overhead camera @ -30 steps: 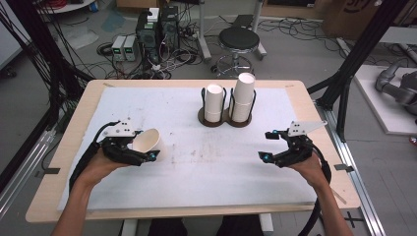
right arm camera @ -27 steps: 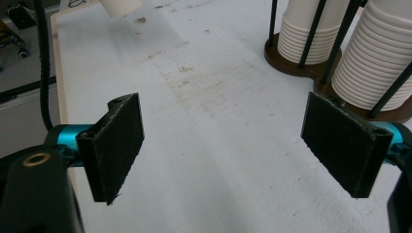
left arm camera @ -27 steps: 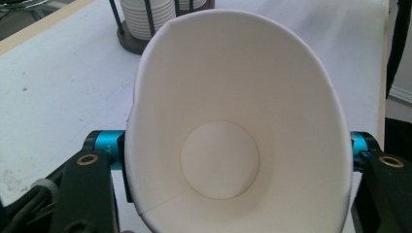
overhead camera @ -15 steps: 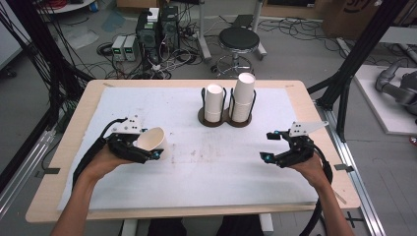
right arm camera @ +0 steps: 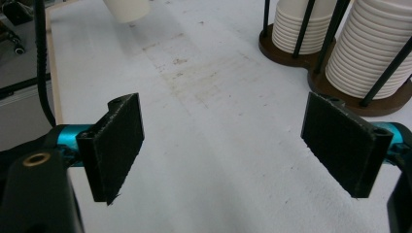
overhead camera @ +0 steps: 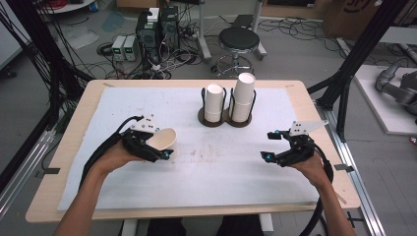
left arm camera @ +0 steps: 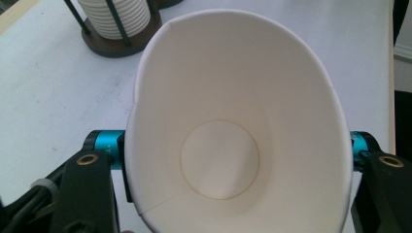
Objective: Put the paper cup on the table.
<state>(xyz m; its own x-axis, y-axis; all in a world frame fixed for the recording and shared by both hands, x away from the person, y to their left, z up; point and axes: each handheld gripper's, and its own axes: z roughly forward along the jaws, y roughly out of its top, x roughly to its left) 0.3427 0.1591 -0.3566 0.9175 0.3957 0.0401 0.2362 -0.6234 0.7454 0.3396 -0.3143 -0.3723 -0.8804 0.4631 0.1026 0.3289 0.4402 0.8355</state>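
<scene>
A white paper cup (overhead camera: pixel 164 138) lies on its side in my left gripper (overhead camera: pixel 164 145), held a little above the white mat at the left. In the left gripper view the cup's open mouth (left arm camera: pixel 233 121) faces the camera, squeezed slightly oval between the two jaws. My right gripper (overhead camera: pixel 269 145) hovers at the right of the mat, open. Nothing sits between its wide-apart pads (right arm camera: pixel 119 145). Two stacks of white cups (overhead camera: pixel 214 102) (overhead camera: pixel 243 96) stand upside down in a brown wire holder (overhead camera: pixel 204 119) at the back middle.
The white mat (overhead camera: pixel 221 167) covers most of the wooden table (overhead camera: pixel 74 128), with faint stains in its middle. In the right gripper view the cup stacks (right arm camera: pixel 369 53) are ahead to the right. Black cables trail from both grippers toward the near edge.
My left gripper has carried the cup a little to the right, toward the middle. The right gripper has stayed where it was, open.
</scene>
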